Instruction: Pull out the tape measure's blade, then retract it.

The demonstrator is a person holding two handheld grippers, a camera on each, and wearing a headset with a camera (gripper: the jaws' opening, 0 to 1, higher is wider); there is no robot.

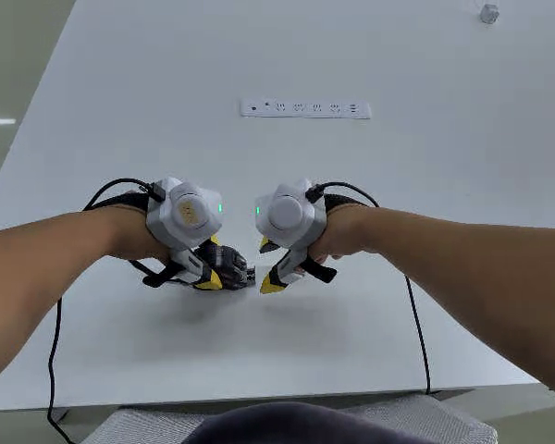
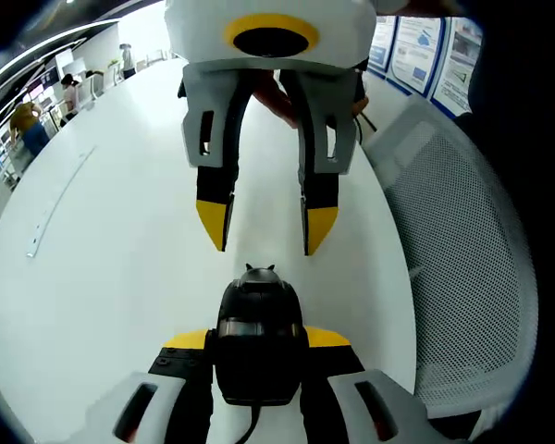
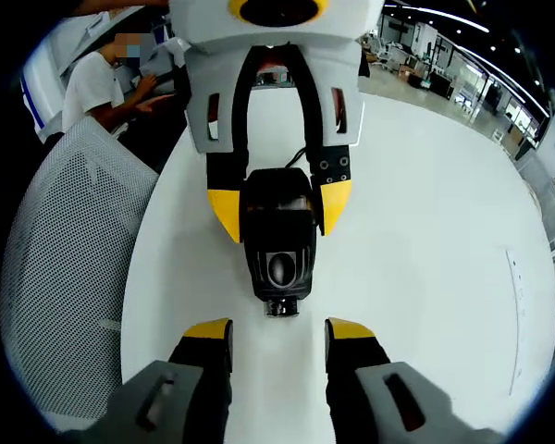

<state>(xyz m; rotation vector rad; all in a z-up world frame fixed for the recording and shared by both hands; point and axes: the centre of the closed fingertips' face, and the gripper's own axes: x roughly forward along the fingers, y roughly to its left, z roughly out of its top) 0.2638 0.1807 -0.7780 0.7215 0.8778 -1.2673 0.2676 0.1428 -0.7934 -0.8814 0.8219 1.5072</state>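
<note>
my left gripper (image 1: 225, 276) clamped on the black tape measure (image 2: 259, 342), my right gripper (image 3: 277, 335) open, empty, facing it close, white table (image 1: 351, 55)

Diffuse overhead light is flooding the white table (image 1: 425, 74), bright and even, with only faint soft shadows falling near its front edge. Ceiling light strips (image 3: 444, 17) are streaking at the periphery. Fisheye is bowing the table edge and mesh chair (image 2: 462, 240). Black tape measure (image 2: 259, 338) is catching slight glare.
</note>
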